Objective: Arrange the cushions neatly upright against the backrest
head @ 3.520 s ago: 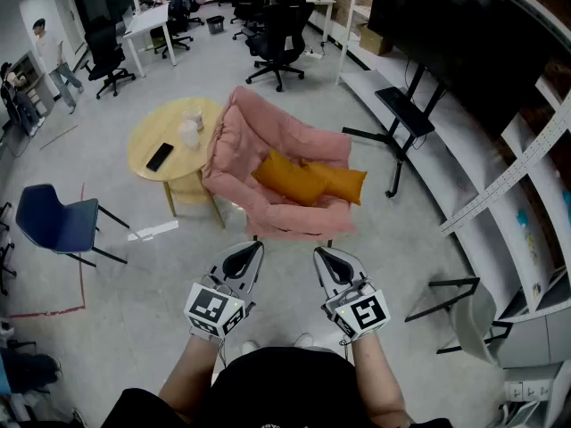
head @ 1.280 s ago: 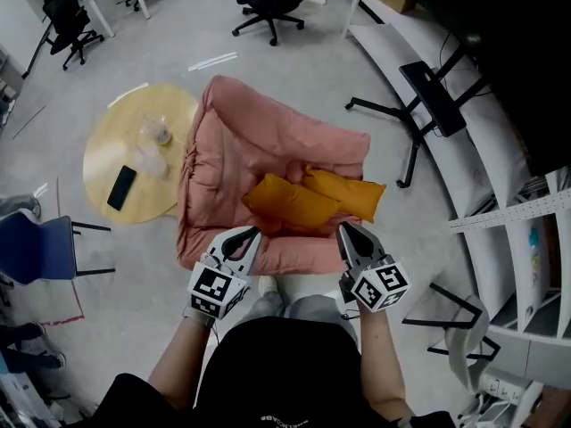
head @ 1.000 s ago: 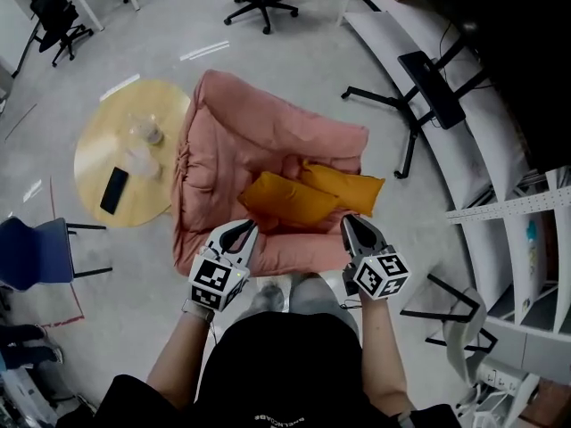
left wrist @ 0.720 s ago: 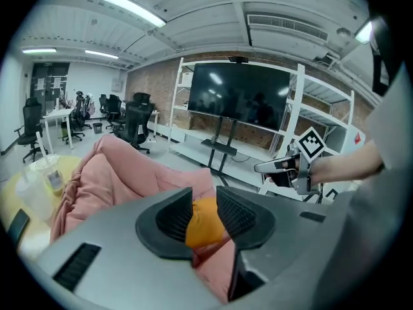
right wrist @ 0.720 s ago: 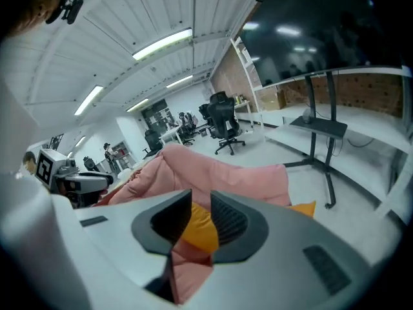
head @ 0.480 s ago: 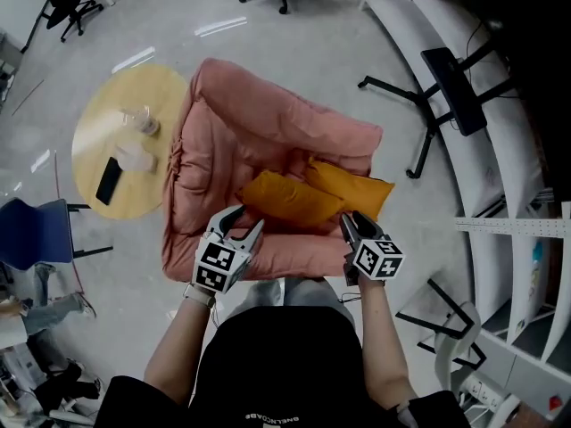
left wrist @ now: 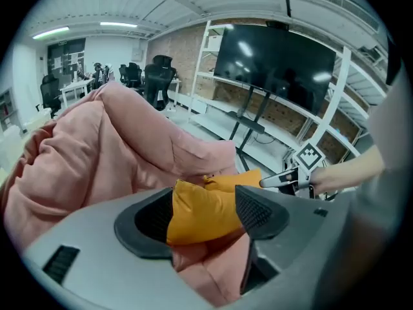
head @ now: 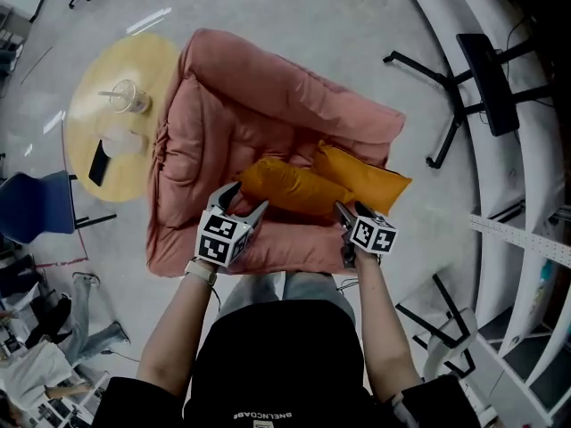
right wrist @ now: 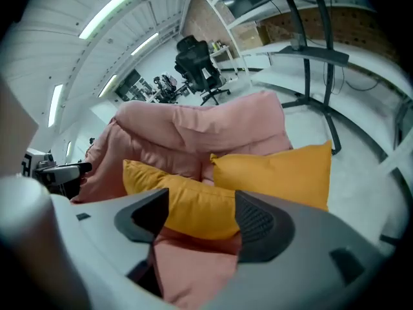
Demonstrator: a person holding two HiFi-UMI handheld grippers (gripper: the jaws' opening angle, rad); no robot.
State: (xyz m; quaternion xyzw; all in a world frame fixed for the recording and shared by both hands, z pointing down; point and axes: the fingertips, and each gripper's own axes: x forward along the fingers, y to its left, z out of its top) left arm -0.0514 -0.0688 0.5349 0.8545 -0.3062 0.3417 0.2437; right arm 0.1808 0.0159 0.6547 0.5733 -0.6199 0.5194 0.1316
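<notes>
Head view: left claw [head: 243, 200] and right claw [head: 343, 214], both just opened wide, nothing pinched, flank the near orange cushion [head: 287, 186] lying on pink armchair [head: 223, 87].

We held both arms forward, left gripper [head: 244, 200] and right gripper [head: 347, 212] angled down above the front edge of the pink chair [head: 223, 87]. Both sets of jaws had just been opening, with nothing gripped.
</notes>
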